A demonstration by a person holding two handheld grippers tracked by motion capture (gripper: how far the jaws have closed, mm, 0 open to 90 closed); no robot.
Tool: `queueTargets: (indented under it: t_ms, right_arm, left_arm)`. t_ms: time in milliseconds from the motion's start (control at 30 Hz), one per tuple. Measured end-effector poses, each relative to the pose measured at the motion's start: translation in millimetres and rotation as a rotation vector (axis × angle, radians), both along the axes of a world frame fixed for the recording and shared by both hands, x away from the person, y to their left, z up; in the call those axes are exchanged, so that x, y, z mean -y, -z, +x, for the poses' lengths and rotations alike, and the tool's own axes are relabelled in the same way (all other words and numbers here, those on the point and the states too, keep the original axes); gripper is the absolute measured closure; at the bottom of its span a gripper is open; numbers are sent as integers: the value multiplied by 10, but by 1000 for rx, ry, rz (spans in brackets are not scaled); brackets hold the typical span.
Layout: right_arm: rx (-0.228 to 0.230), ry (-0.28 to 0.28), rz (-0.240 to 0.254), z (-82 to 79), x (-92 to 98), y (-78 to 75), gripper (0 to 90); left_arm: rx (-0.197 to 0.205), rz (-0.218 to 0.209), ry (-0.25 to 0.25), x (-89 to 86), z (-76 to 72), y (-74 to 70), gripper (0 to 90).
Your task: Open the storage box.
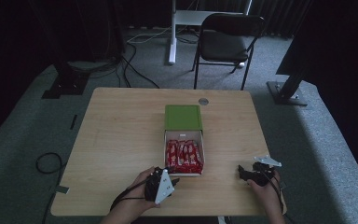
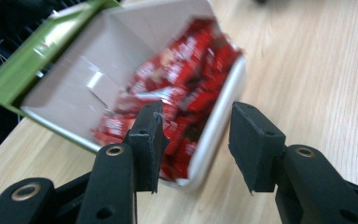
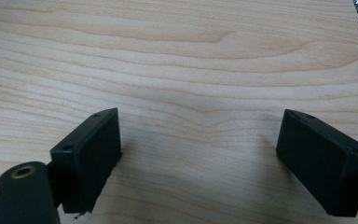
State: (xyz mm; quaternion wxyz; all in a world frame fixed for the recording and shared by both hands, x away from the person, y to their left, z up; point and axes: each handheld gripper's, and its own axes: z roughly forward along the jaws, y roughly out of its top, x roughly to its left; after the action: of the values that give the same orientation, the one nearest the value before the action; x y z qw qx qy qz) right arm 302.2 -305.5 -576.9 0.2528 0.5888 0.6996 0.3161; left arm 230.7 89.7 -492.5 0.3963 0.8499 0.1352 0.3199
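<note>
Tray [image 2: 223, 116] of red packets [image 2: 186, 70] just ahead of left tongs [image 2: 196, 144], both tongs apart, right tongs [image 3: 198, 158] over bare table [image 3: 191, 56]

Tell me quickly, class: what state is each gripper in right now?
Left gripper: open, holding nothing, jaws at the near rim of the white tray of red snack packets.
Right gripper: open wide, empty, over bare wooden table.
</note>
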Motion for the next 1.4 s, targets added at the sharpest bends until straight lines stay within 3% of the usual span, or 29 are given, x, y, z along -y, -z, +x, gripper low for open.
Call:
queueTargets:
  t_ms: [133,300,600,833,1000,1200,1400]
  right_arm:
    - [0,0,0,0,0,0,132]
    - [0,0,0,0,0,0,132]
    - [-1,1,1,0,0,0,132]
    - [-1,1,1,0,-1,0,131]
    - [0,0,0,0,0,0,132]
    - [0,0,0,0,0,0,132]
    - [0,-1,-1,0,1,0,132]
  left_arm:
    - [10,-84,-28,-130,57,-112,532]
    - [-16,-155,-56,-273,120,-147,493]
    - [-35,-233,-132,-487,173,-121,471]
    - [-82,-310,-221,-752,236,-40,447]
    - [-104,-343,-288,-967,294,8,404]
    - [-122,-347,-352,-1171,346,96,378]
    - [-141,-347,-379,-1273,382,183,343]
